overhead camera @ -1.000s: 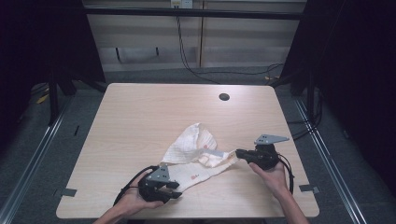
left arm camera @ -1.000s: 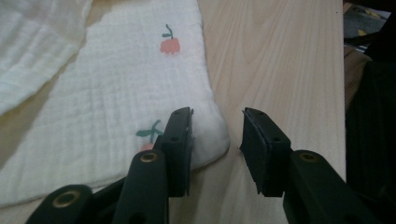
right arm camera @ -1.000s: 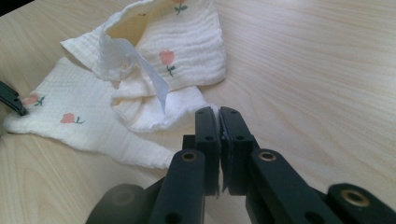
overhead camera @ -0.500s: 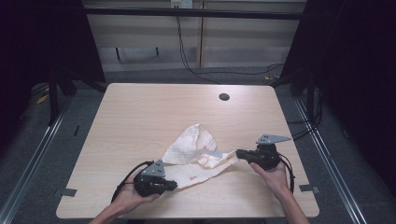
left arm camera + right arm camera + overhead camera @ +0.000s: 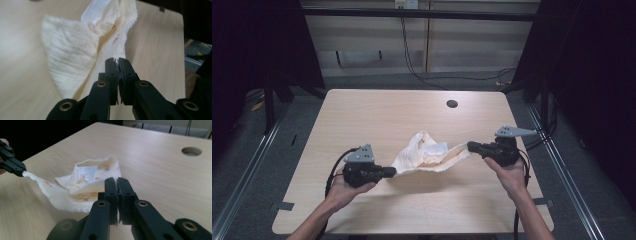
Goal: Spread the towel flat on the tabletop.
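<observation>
A crumpled cream gauze cloth [image 5: 427,155] with small printed marks hangs stretched between the two grippers, its middle sagging onto the table. My left gripper [image 5: 393,171] is shut on the cloth's near-left corner; in the left gripper view the jaws [image 5: 116,61] pinch the cloth's edge [image 5: 70,57]. My right gripper [image 5: 470,146] is shut on the cloth's right corner, and the cloth [image 5: 82,185] runs out from under its closed jaws [image 5: 117,180]. In the right gripper view the left gripper [image 5: 15,167] shows at far left, holding its corner up.
The wooden table [image 5: 362,115] has a round cable hole [image 5: 452,104] near its far edge, also the hole [image 5: 191,151] in the right gripper view. Dark frame posts and cables stand behind the table. Bare tabletop surrounds the cloth.
The left gripper's jaws closed on the cloth's corner. Both hands rose, the left also moving left, and the cloth was pulled up and stretched between them.
</observation>
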{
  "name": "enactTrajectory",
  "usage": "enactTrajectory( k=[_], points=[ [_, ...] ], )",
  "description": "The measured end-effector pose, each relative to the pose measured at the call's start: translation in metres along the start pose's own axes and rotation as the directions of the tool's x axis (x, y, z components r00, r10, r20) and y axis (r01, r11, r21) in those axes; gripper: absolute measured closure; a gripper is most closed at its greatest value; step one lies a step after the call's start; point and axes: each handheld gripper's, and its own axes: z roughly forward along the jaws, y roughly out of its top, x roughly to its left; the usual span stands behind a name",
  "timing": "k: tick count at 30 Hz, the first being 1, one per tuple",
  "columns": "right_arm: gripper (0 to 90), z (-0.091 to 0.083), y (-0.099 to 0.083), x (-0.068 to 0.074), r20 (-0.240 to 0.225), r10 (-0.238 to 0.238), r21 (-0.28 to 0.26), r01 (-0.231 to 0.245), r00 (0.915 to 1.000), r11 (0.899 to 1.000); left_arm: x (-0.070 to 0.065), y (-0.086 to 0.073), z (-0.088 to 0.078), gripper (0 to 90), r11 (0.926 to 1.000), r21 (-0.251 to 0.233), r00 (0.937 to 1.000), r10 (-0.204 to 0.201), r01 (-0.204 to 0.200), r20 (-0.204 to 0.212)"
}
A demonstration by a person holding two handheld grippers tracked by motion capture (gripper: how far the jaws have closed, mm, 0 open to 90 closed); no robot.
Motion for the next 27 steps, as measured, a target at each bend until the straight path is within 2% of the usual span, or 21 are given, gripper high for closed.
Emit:
enactTrajectory(
  k=[2,3,5,9,10,11,12,15,18,21,22,26,27],
  points=[
    [87.0,-0.003,0.012,-0.001,0.016,-0.002,-0.008,0.002,0.9999,1.0,0.006,0.011,-0.008,86.8,0.9996,-0.027,0.9998,0.0,0.0,-0.019],
    [87.0,-0.005,0.024,-0.001,0.032,-0.005,-0.015,0.006,0.9995,1.0,0.011,0.021,-0.016,86.8,0.9986,-0.054,0.9991,-0.003,0.001,-0.042],
    [87.0,-0.006,0.03,-0.001,0.034,-0.006,-0.013,0.006,0.9994,1.0,0.014,0.025,-0.02,86.8,0.9976,-0.069,0.9989,-0.006,0.003,-0.046],
    [87.0,-0.011,0.056,0.005,0.051,-0.037,-0.036,0.039,0.998,0.999,0.024,0.051,-0.04,86.9,0.9902,-0.14,0.9963,-0.012,0.0,-0.085],
    [87.0,-0.011,0.056,0.005,0.051,-0.037,-0.036,0.039,0.998,0.999,0.024,0.051,-0.04,86.9,0.9902,-0.14,0.9963,-0.012,0.0,-0.085],
    [87.0,-0.014,0.067,0.007,0.054,-0.043,-0.051,0.046,0.9976,0.998,0.028,0.062,-0.047,86.9,0.9874,-0.158,0.9943,-0.008,-0.009,-0.107],
    [87.0,-0.014,0.067,0.007,0.054,-0.043,-0.051,0.046,0.9976,0.998,0.028,0.062,-0.047,86.9,0.9874,-0.158,0.9943,-0.008,-0.009,-0.107],
    [87.0,-0.017,0.088,0.009,0.071,-0.051,-0.076,0.057,0.9962,0.995,0.038,0.083,-0.06,86.9,0.9819,-0.189,0.9899,-0.013,-0.014,-0.141],
    [87.0,-0.018,0.098,0.009,0.075,-0.049,-0.092,0.056,0.996,0.994,0.044,0.091,-0.064,87.0,0.9831,-0.183,0.9879,-0.014,-0.014,-0.155],
    [87.0,-0.019,0.116,0.007,0.081,-0.032,-0.116,0.041,0.9962,0.992,0.055,0.103,-0.068,87.0,0.98,-0.199,0.9863,-0.04,0.007,-0.16],
    [87.0,-0.019,0.116,0.007,0.081,-0.032,-0.116,0.041,0.9962,0.992,0.055,0.103,-0.068,87.0,0.98,-0.199,0.9863,-0.04,0.007,-0.16],
    [87.0,-0.012,0.132,0.001,0.09,-0.01,-0.127,0.021,0.9959,0.992,0.071,0.113,-0.065,87.0,0.9811,-0.192,0.9807,-0.056,0.02,-0.187],
    [87.0,-0.009,0.135,-0.001,0.099,-0.008,-0.123,0.02,0.9951,0.992,0.078,0.119,-0.062,87.0,0.9818,-0.188,0.9775,-0.066,0.027,-0.201]
  ],
)
